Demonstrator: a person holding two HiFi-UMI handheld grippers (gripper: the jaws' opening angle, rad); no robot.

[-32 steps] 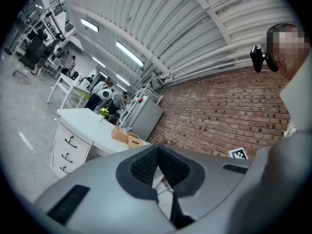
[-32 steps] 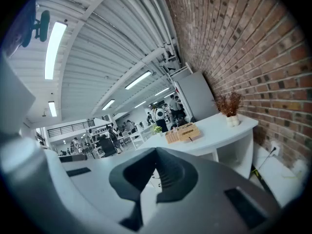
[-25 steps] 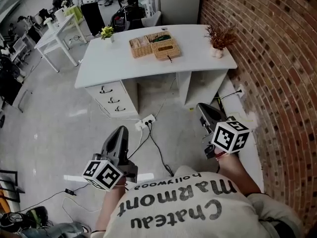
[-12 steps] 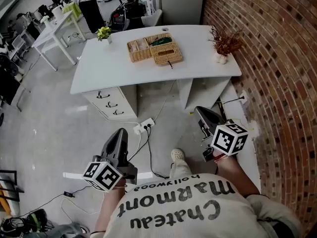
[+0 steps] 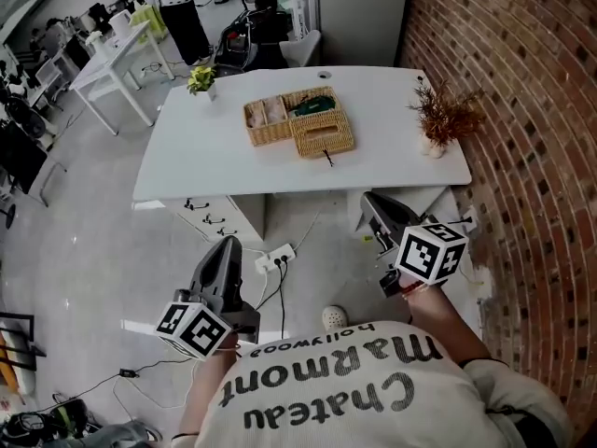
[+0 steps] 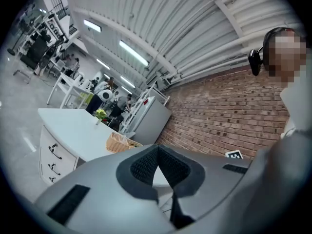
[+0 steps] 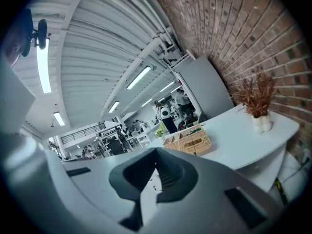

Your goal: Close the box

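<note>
Right, the wicker box (image 5: 298,122) sits near the middle of the white desk (image 5: 215,161), towards its far edge. It looks open to me. One section shows something green inside, and a woven panel on the near right, which I take for the lid, lies beside it rather than over the top. Nothing is touching it.

A small green plant (image 5: 201,79) stands at the desk's far left corner. A dried sprig in a white vase (image 5: 437,127) stands at the right end by the brick wall (image 5: 532,110).

The person stands well back from the desk, with a power strip (image 5: 277,253) and cables on the floor between. Both tools are held low and close to the body. I'd read that as a carrying posture for the approach, since the box is out of reach from here.

The left gripper (image 5: 227,246) has its fingers pressed together at the tips, with nothing between them. The right gripper (image 5: 375,202) is the same, closed tight and empty, and it points towards the desk.
</note>
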